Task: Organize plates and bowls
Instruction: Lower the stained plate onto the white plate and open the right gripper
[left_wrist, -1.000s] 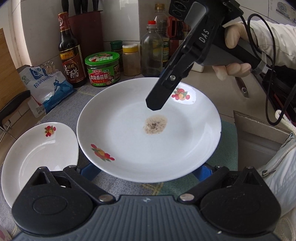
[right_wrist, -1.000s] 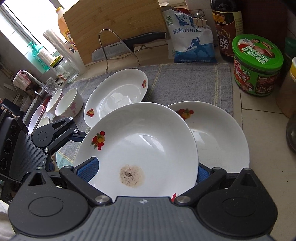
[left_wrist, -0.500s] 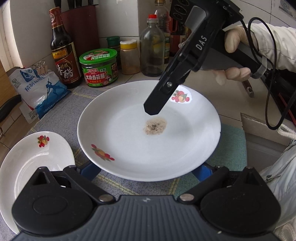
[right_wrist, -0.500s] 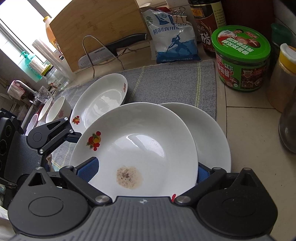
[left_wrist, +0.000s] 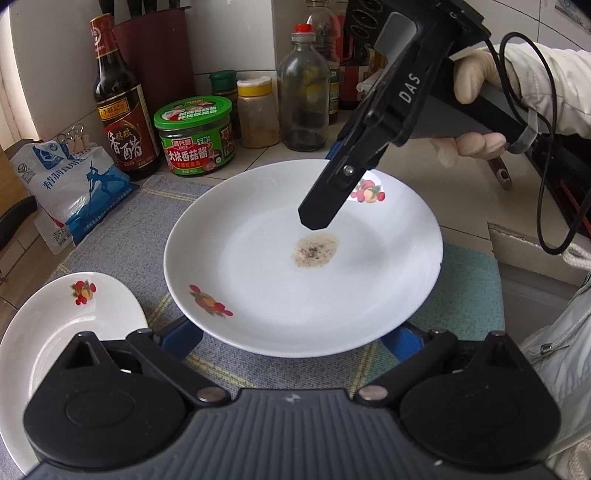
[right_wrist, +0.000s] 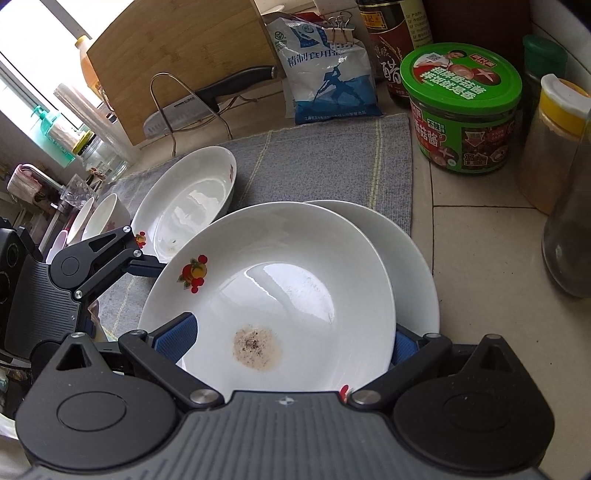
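A white plate (left_wrist: 258, 288) (right_wrist: 295, 280) with fruit decals and a brown stain hangs above the grey mat (right_wrist: 332, 158). My left gripper (left_wrist: 291, 339) (right_wrist: 144, 264) stands open, its blue fingers (left_wrist: 181, 338) spread wide under the plate's near rim. My right gripper (right_wrist: 288, 339) (left_wrist: 327, 182) is open too. One finger reaches over the plate's inside and the other sits past its rim. A second white plate (right_wrist: 417, 266) lies partly under the held one. A third plate (right_wrist: 188, 199) (left_wrist: 55, 325) rests on the mat to the left, with small bowls (right_wrist: 99, 218) beyond it.
A green-lidded jar (right_wrist: 461, 107), a dark sauce bottle (left_wrist: 122, 110), spice jars and a glass bottle (right_wrist: 569, 221) crowd the tiled back edge. A salt bag (right_wrist: 328, 74), a knife (right_wrist: 221, 88) on a wire stand and a cutting board (right_wrist: 177, 55) stand behind the mat. A gloved hand (left_wrist: 476, 77) holds the right gripper.
Both grippers and the stained plate have moved together toward the jars. The held plate now covers more of the plate beneath it. Neither gripper's finger spread has changed.
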